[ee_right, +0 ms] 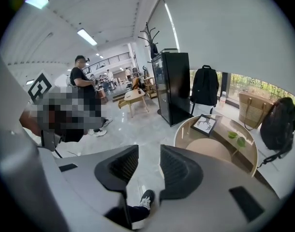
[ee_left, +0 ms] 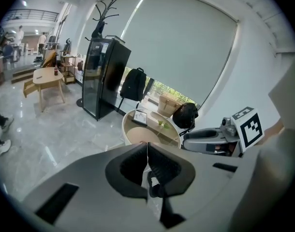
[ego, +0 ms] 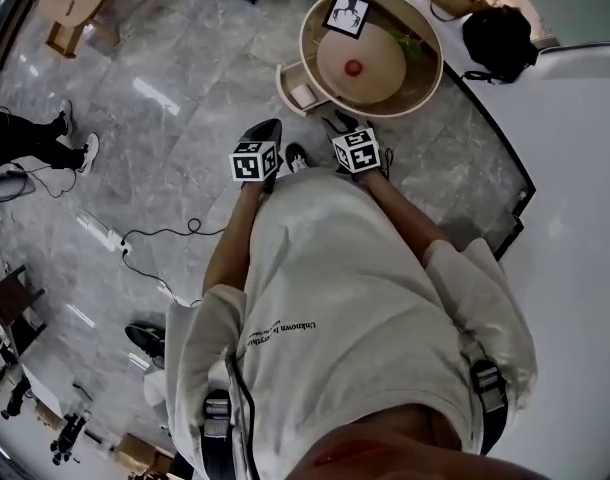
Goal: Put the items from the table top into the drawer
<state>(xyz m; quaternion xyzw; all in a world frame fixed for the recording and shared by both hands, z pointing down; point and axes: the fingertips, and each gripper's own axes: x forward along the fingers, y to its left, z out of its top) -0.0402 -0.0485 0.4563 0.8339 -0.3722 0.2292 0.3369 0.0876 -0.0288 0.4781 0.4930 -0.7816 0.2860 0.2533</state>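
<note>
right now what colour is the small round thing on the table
Red. The small round thing shows best in the head view.

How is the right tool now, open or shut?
Open. The right tool has a clear gap between its jaws; nothing is between them.

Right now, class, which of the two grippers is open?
The right gripper: a clear gap shows between its jaws, with floor and a shoe visible through it. The left gripper has its jaws pressed together.
</note>
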